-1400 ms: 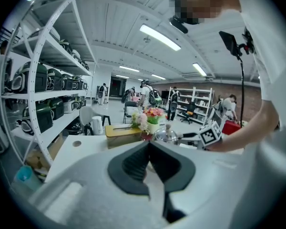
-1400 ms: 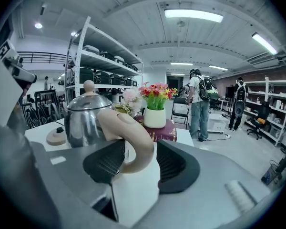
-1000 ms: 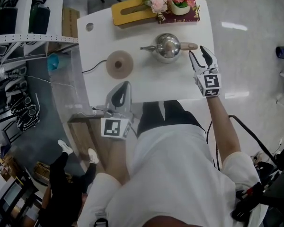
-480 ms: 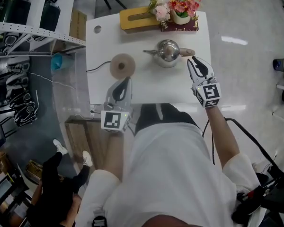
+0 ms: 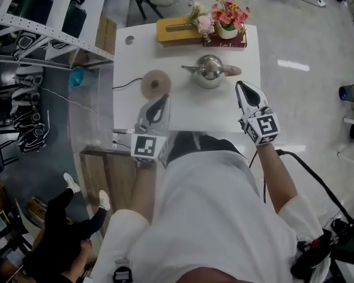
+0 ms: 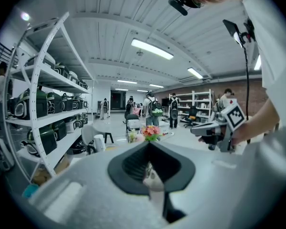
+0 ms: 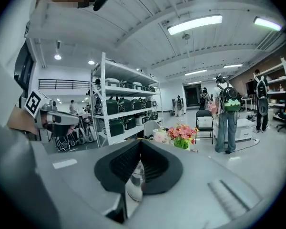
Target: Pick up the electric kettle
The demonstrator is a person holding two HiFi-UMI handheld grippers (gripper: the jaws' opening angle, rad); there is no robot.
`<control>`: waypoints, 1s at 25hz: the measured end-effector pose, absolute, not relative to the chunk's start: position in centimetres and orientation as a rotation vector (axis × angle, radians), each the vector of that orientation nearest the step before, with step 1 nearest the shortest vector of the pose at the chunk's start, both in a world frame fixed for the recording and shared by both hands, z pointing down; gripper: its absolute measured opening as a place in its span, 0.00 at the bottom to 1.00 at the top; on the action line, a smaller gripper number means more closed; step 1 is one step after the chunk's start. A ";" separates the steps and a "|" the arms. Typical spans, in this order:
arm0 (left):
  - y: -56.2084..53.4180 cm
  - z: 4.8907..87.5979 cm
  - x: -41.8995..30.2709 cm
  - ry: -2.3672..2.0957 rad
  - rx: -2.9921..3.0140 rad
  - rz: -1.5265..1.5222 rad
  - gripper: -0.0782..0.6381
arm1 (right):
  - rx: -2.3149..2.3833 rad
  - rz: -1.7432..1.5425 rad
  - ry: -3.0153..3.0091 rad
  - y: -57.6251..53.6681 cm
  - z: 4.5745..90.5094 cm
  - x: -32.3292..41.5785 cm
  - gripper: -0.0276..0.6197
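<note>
electric kettle (image 5: 208,71) | beyond right gripper (image 5: 242,87), apart | jaws just closed, empty

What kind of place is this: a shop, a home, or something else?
Most likely a large workshop or test hall, not a home: open metal shelving loaded with rows of appliances, several people wearing backpacks on a polished floor, and one white table staged with a kettle and flowers.
</note>
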State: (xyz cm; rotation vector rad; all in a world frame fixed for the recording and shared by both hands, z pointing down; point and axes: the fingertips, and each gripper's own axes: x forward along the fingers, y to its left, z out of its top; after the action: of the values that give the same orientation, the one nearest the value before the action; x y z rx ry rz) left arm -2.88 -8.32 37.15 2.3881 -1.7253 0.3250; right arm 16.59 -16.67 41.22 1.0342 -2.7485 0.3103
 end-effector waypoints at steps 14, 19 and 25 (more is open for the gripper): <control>-5.4 34.6 -3.5 -1.726 2.392 0.323 0.11 | 1.012 0.299 -2.711 -13.4 39.5 15.6 0.05; -4.7 34.0 -3.9 -1.735 2.383 0.309 0.11 | 1.042 0.298 -2.681 -13.0 39.0 15.4 0.05; -2.7 34.0 -4.4 -1.712 2.425 0.280 0.11 | 1.082 0.280 -2.642 -10.2 38.4 14.2 0.05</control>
State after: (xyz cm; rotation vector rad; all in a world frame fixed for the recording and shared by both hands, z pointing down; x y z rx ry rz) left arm -4.43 -2.70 33.96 2.4250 -1.7117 0.2804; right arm 14.23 -10.17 38.37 1.0822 -2.6419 0.2799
